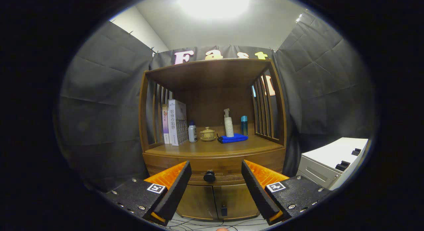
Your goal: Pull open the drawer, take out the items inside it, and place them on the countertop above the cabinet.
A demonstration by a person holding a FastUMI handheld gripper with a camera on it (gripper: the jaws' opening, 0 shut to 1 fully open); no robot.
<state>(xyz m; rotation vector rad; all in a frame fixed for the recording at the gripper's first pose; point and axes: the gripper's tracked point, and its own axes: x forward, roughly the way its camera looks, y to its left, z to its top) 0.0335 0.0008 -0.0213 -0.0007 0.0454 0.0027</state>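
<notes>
The gripper hangs with its fingers spread wide apart, holding nothing, squared up to the wooden cabinet a little way off. The drawer is shut, and its dark round knob sits beyond the fingers, centred in the gap, likely so a straight push forward brings both fingers around it. On the countertop above stand books, bottles and a folded blue cloth towards the back, leaving the near edge for the drawer's items.

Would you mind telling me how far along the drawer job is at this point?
Nothing looks done: the drawer appears shut, its round knob untouched. In hand: the gripper is open and empty, with the knob beyond and between its fingers. Left: pull the drawer open, lift out its hidden contents, set them on the countertop.
</notes>
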